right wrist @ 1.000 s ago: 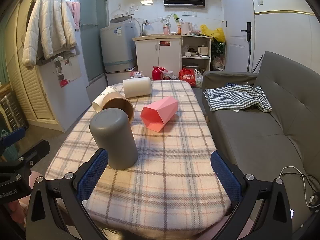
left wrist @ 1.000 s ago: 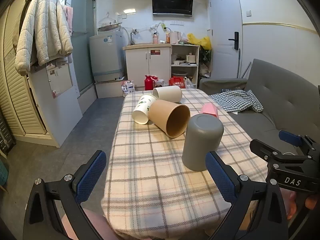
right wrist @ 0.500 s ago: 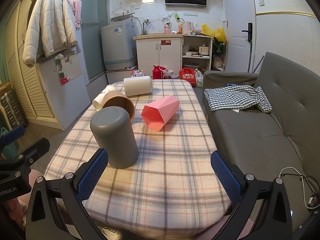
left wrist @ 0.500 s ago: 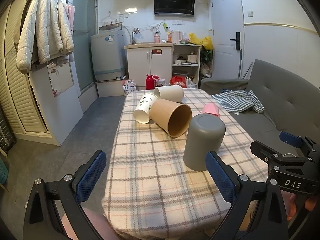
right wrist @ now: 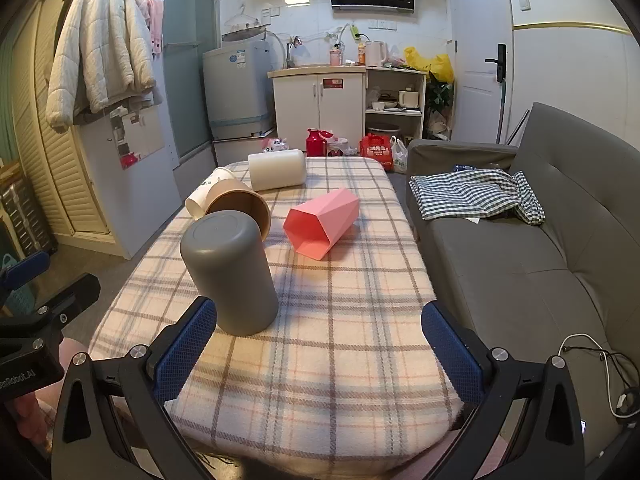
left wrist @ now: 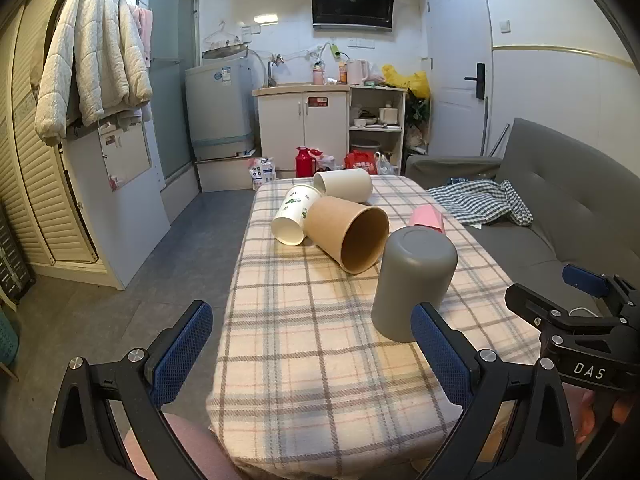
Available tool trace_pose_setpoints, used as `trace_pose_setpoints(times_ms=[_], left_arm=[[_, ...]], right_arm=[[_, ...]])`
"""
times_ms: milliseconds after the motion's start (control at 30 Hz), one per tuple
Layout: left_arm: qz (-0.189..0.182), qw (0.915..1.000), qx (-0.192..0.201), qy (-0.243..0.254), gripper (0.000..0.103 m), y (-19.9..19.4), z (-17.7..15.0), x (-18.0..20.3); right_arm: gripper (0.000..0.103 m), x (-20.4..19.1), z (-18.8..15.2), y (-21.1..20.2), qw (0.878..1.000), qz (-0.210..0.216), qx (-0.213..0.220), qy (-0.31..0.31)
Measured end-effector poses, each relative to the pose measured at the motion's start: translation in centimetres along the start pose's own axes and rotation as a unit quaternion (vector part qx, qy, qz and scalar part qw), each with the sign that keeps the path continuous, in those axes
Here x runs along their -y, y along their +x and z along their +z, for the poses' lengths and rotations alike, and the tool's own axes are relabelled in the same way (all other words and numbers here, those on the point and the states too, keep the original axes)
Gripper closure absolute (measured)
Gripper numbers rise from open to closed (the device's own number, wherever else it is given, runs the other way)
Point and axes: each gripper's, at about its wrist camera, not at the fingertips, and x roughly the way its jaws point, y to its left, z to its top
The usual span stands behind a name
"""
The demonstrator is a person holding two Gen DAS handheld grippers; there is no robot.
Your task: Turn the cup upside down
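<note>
Ahead of the left gripper [left wrist: 308, 350], whose jaws are spread and empty, the grey cup [left wrist: 414, 282] stands base-up on the plaid tablecloth [left wrist: 320, 344], just beyond the right-hand pad. From the right wrist, the right gripper [right wrist: 320, 346] gapes empty too; the cup [right wrist: 230, 270], axis vertical, sits ahead-left by its left pad, about equally near both.

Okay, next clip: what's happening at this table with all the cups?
A person holds a gripper in each hand over a table with a checked cloth. The left gripper and right gripper both have their jaws wide open and hold nothing. A grey cup stands upside down near the front edge. Behind it, a brown paper cup, a printed white cup, a plain white cup and a pink cup lie on their sides.
</note>
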Motion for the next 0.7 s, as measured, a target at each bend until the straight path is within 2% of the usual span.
trace_pose_setpoints(times_ms=[700], left_arm=[[0.000, 1.0000, 0.000, 0.000, 0.001, 0.05, -0.02, 0.08]], right_arm=[[0.000, -0.01, -0.04, -0.03, 1.000, 0.000, -0.001, 0.000]])
